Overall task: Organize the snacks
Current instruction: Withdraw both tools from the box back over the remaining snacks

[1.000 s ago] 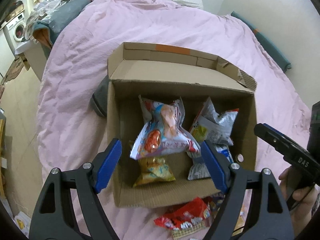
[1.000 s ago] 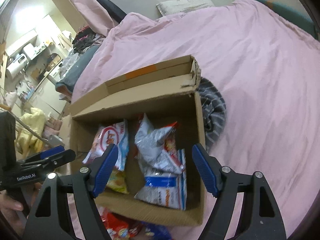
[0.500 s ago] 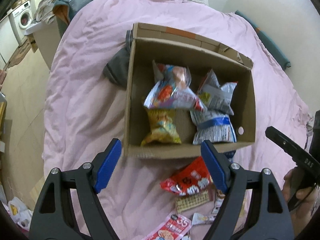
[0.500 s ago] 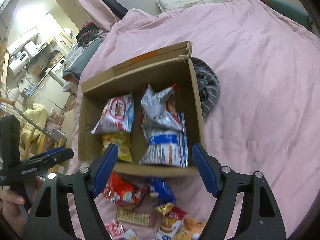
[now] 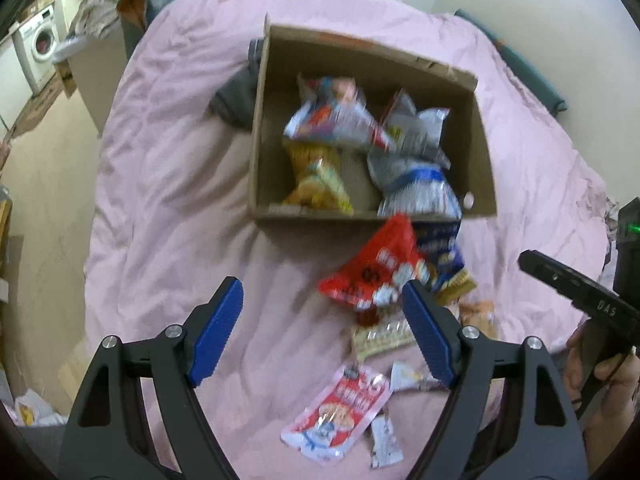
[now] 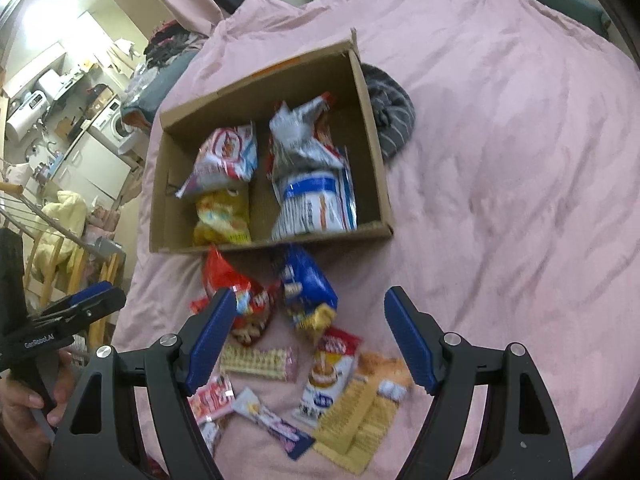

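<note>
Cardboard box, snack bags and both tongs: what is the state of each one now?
Cardboard box: open on top, partly filled with snack bags.
Red bag: lying on the pink blanket, outside the box.
Blue bag: lying outside, beside the red bag.
Left tongs: open, empty.
Right tongs: open, empty.

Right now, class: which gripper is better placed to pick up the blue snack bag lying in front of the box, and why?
Right. The blue snack bag lies just ahead between the right gripper and its open jaws; the left gripper mostly frames bare bedding.
</note>
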### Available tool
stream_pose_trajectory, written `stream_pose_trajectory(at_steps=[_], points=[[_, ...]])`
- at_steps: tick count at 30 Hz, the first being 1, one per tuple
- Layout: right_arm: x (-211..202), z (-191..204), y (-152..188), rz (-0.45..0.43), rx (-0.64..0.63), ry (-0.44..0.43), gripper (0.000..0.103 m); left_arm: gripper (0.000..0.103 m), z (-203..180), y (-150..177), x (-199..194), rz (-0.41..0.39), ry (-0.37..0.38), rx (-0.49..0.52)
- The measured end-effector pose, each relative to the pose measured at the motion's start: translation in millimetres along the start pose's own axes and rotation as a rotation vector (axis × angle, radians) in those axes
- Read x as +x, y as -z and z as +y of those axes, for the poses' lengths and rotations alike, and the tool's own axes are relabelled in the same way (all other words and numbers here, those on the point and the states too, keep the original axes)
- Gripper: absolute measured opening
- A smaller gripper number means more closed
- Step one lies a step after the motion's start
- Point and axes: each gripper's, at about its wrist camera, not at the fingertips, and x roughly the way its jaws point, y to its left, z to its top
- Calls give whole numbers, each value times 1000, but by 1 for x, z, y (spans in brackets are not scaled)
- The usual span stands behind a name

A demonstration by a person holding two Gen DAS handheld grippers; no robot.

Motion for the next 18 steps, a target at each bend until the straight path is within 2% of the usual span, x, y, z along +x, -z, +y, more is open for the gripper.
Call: stream_pose_trajectory(at_steps=[5,11,12,14,18], points=[[1,-11,18,46,35,17,79,79,7,22,16,98,-35,3],[4,-21,16,53,87,16,79,78,10,51,49,300,30,-8],[5,-22,16,55,92,17,79,75,7,56,54,331,39,-3],[6,-20,15,59,89,19,79,69,1,63,64,378,57,20],[9,-17,14,67,80,17,79,68,-15,77,83,446,54,76]])
